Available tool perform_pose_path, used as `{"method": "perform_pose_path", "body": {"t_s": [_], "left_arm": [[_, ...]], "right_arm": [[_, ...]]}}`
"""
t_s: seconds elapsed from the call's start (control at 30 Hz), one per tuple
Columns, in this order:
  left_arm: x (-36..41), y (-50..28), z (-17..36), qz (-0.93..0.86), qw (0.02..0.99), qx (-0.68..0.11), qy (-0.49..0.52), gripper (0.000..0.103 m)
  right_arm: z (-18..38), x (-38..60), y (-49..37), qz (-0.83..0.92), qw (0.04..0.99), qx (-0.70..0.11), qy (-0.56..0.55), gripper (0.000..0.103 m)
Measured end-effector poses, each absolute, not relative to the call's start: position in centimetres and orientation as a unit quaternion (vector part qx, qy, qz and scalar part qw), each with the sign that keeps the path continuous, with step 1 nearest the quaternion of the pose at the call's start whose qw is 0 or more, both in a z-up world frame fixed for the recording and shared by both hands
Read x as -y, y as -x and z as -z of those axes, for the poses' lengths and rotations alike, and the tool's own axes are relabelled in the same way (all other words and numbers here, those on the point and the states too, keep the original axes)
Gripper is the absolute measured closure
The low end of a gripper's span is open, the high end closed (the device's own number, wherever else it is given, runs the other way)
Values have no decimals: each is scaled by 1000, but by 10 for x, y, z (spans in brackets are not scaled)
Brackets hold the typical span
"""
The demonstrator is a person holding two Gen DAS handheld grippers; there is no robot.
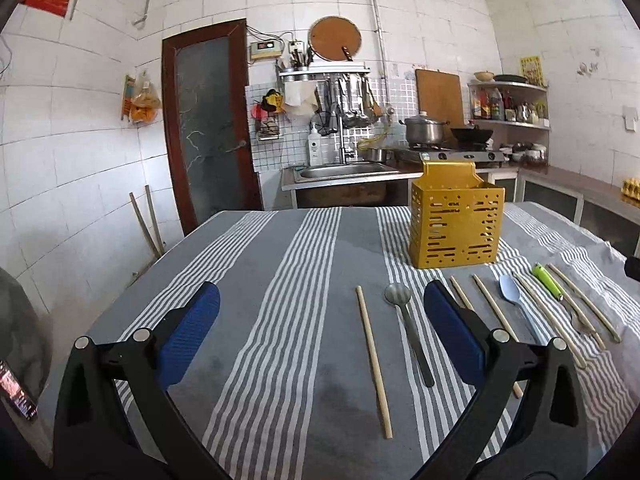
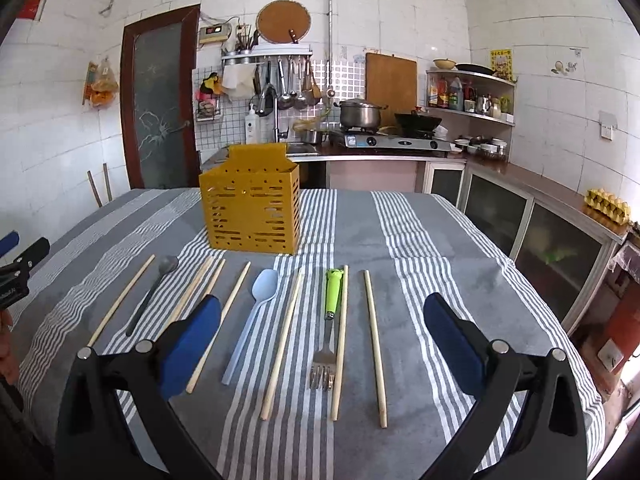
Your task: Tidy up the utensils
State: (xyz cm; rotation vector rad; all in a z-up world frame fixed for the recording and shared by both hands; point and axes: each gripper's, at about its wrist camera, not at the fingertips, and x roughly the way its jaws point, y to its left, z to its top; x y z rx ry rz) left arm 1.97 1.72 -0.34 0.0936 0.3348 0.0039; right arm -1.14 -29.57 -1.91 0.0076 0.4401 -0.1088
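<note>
A striped grey tablecloth (image 2: 420, 240) covers the table, and on it stands a yellow slotted utensil holder (image 2: 250, 210), upright toward the far side. In front of it, in a row, lie wooden chopsticks (image 2: 375, 346), a pale blue spoon (image 2: 256, 312), a green-handled fork (image 2: 330, 320) and a dark metal spoon (image 1: 406, 328). The left gripper (image 1: 322, 336) and right gripper (image 2: 322, 336) hover above the cloth, jaws spread wide, holding nothing.

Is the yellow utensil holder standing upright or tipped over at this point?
Upright. The yellow utensil holder stands on its base on the striped tablecloth, open top facing up. Whether anything is inside, the pictures do not show.
</note>
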Motion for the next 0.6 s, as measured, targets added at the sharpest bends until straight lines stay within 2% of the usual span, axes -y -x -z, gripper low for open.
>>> {"method": "perform_pose_path", "body": {"t_s": [0.6], "left_arm": [[2,-34,12,23,980,-193,-44,4]], "right_arm": [[24,311,-3,69,970,-232,-22,4]]}}
